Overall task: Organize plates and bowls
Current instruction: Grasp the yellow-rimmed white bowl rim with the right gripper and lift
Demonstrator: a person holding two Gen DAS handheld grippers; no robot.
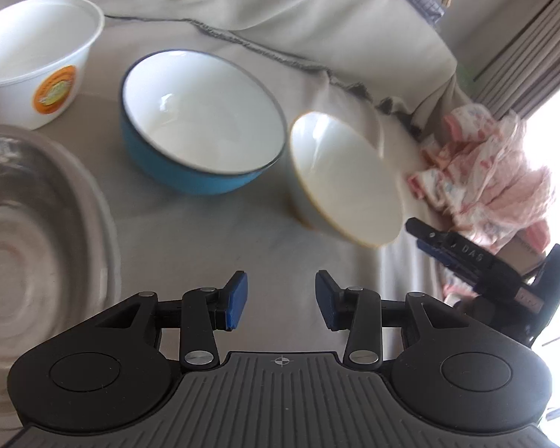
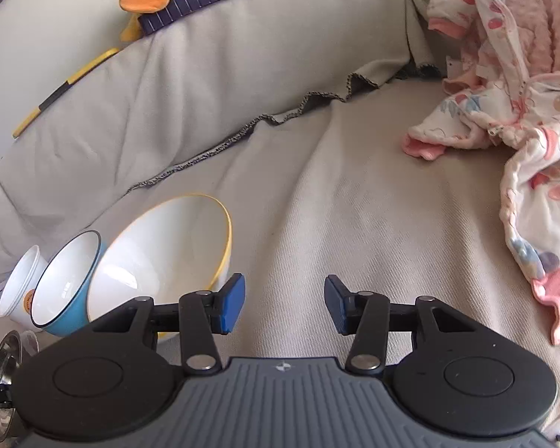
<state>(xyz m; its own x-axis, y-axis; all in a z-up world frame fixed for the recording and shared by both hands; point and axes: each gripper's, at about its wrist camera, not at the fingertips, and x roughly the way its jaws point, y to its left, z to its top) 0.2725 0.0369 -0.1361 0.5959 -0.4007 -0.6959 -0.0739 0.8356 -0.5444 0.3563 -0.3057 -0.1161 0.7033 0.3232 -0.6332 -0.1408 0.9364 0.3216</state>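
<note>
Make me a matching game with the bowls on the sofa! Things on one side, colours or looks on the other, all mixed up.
Things:
1. Bowl in the middle
2. Bowl nearest the pink clothes
3. Paper tub at the far end
4. Metal bowl

Looks:
A. shiny silver
B. blue outside, white inside
C. white with a round orange sticker
D. white with a thin yellow rim

Pairs: 1-B, 2-D, 3-C, 4-A
</note>
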